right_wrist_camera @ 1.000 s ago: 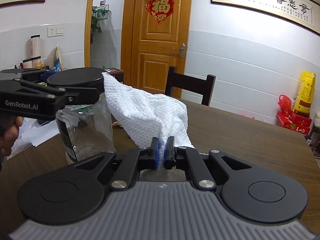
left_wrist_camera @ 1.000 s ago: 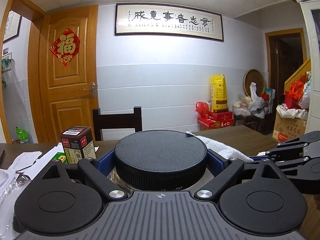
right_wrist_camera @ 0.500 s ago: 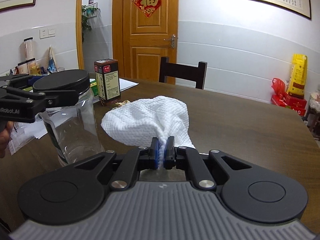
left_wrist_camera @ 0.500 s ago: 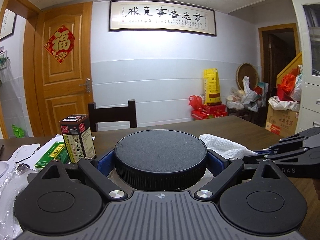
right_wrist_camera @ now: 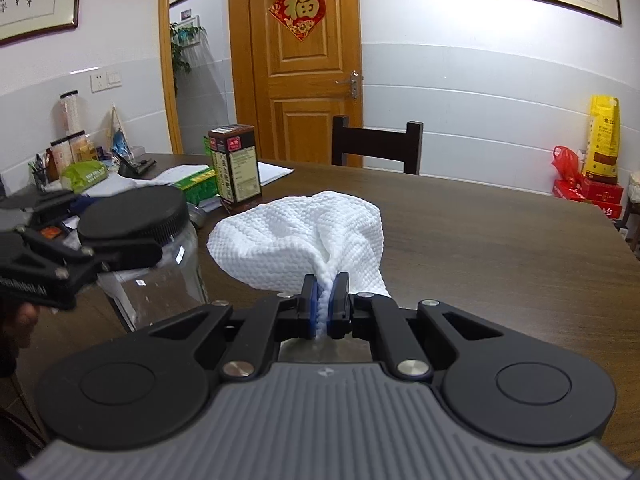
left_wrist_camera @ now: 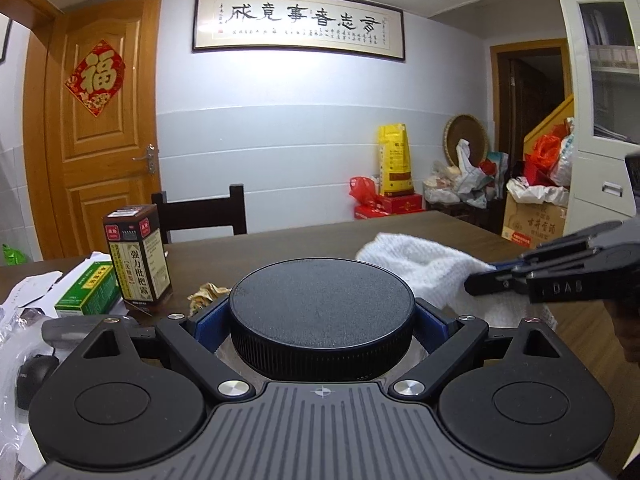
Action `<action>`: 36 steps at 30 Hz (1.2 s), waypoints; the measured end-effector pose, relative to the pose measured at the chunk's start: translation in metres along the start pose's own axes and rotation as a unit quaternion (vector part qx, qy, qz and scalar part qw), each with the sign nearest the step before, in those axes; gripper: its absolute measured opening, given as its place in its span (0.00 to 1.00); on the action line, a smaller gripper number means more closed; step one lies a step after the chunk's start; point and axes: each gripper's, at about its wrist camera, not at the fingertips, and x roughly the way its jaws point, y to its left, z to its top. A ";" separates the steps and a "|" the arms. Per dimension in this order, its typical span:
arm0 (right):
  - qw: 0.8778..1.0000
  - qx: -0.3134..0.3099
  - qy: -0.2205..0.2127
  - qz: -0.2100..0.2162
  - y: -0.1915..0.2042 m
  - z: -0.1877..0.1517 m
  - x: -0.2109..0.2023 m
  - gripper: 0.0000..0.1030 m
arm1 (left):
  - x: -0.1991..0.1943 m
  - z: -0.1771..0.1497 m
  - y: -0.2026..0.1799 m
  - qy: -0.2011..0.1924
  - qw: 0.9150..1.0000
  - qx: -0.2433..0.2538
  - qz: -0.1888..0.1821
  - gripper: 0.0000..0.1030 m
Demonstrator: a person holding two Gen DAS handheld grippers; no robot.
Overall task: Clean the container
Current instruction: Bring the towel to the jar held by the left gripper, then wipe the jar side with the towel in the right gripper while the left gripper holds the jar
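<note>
A clear jar (right_wrist_camera: 160,280) with a black ribbed lid (left_wrist_camera: 322,312) stands on the dark wooden table (right_wrist_camera: 500,248). My left gripper (left_wrist_camera: 322,324) is shut on the jar just under the lid; it also shows in the right wrist view (right_wrist_camera: 120,256) at the left. My right gripper (right_wrist_camera: 324,304) is shut on a white textured cloth (right_wrist_camera: 300,240), whose far part rests on the table to the right of the jar and apart from it. The cloth (left_wrist_camera: 424,268) and right gripper (left_wrist_camera: 492,280) show at the right of the left wrist view.
A brown upright box (left_wrist_camera: 138,258) and a green box (left_wrist_camera: 90,296) stand left of the jar, with papers (left_wrist_camera: 28,296), a computer mouse (left_wrist_camera: 32,376) and a crumpled wrapper (left_wrist_camera: 206,294). A dark chair (right_wrist_camera: 376,148) stands at the table's far edge. Desk clutter (right_wrist_camera: 76,160) lies far left.
The right gripper has drawn the cloth off the jar's side and lowered it onto the table to the right. The left gripper keeps its hold and has tilted a little downward.
</note>
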 end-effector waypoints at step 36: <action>0.991 -0.048 0.077 0.101 0.004 -0.003 0.021 0.08 | -0.003 -0.011 0.034 -0.007 0.986 0.055 -0.156 0.92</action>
